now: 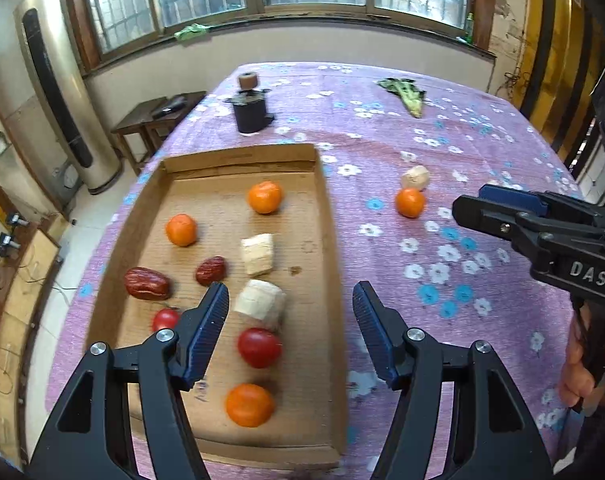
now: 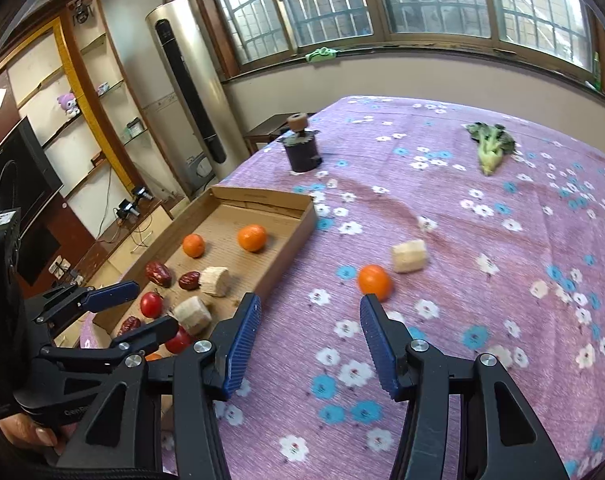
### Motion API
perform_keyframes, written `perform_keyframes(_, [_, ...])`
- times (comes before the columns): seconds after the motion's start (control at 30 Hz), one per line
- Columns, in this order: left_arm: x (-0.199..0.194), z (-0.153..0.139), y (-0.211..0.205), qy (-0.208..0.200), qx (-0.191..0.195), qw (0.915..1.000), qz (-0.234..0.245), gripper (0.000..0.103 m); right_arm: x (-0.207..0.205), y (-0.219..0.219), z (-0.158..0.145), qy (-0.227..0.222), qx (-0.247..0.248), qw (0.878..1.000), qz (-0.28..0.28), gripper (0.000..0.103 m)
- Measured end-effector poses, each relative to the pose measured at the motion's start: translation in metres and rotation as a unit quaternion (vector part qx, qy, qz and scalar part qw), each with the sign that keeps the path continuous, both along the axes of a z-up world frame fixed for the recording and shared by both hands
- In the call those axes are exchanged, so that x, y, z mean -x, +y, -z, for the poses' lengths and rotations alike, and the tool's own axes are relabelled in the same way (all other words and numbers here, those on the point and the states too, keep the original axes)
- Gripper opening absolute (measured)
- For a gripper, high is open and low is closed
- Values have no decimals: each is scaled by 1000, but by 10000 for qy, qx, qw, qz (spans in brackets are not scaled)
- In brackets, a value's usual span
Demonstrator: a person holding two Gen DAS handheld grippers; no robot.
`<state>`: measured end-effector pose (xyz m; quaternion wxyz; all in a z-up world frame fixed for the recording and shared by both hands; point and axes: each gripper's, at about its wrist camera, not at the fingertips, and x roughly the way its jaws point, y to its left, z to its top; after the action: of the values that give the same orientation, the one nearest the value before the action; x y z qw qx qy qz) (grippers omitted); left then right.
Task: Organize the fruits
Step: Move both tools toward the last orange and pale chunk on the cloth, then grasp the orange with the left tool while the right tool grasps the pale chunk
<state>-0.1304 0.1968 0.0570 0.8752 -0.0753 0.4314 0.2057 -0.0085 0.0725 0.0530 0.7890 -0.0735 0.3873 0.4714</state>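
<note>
A cardboard tray (image 1: pixel 238 156) lies on the flowered purple cloth and holds three oranges (image 1: pixel 264 197), two red dates (image 1: pixel 146 283), two pale banana pieces (image 1: pixel 257 254) and two tomatoes (image 1: pixel 259 347). My left gripper (image 1: pixel 290 296) hovers open over the tray's near right part, nothing between its fingers. On the cloth to the right of the tray lie a loose orange (image 2: pixel 374 283) and a banana piece (image 2: pixel 409 256). My right gripper (image 2: pixel 310 304) is open and empty, its right fingertip just short of that orange. It shows in the left wrist view too, as the right gripper (image 1: pixel 468 200).
A dark cylinder with a wooden knob (image 1: pixel 250 114) stands behind the tray. A green leafy vegetable (image 2: pixel 489 148) lies at the far right of the cloth. The table's left edge drops off beside the tray, with a tall air conditioner (image 1: pixel 58 92) and a low wooden stool (image 1: pixel 154 120) beyond.
</note>
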Motion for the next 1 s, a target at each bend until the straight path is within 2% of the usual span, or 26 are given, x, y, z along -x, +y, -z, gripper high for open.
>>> perform_keyframes(0.3, [-20, 6, -24, -9, 341, 9989, 333, 64, -20, -18, 12, 62, 76, 9997, 239, 54])
perform_keyframes(0.5, [-55, 15, -33, -127, 898, 9950, 418, 64, -49, -6, 25, 99, 150, 9991, 389, 49])
perform_keyframes(0.67, [-81, 27, -36, 36, 938, 9947, 412, 64, -83, 17, 43, 330, 261, 9981, 458, 45])
perform_keyframes(0.87, [-102, 42, -29, 224, 1009, 9941, 336, 64, -110, 41, 68, 338, 573, 9964, 521, 43])
perform_keyframes(0.9, [-107, 45, -28, 246, 1053, 9936, 327, 64, -113, 42, 71, 379, 607, 9961, 508, 34])
perform_keyframes(0.93, [-111, 46, -28, 258, 1069, 9934, 325, 64, -117, 40, 75, 528, 533, 9961, 465, 33])
perform_keyframes(1.0, [-123, 50, -29, 322, 1066, 9933, 319, 64, -119, 31, 70, 439, 428, 9965, 576, 33])
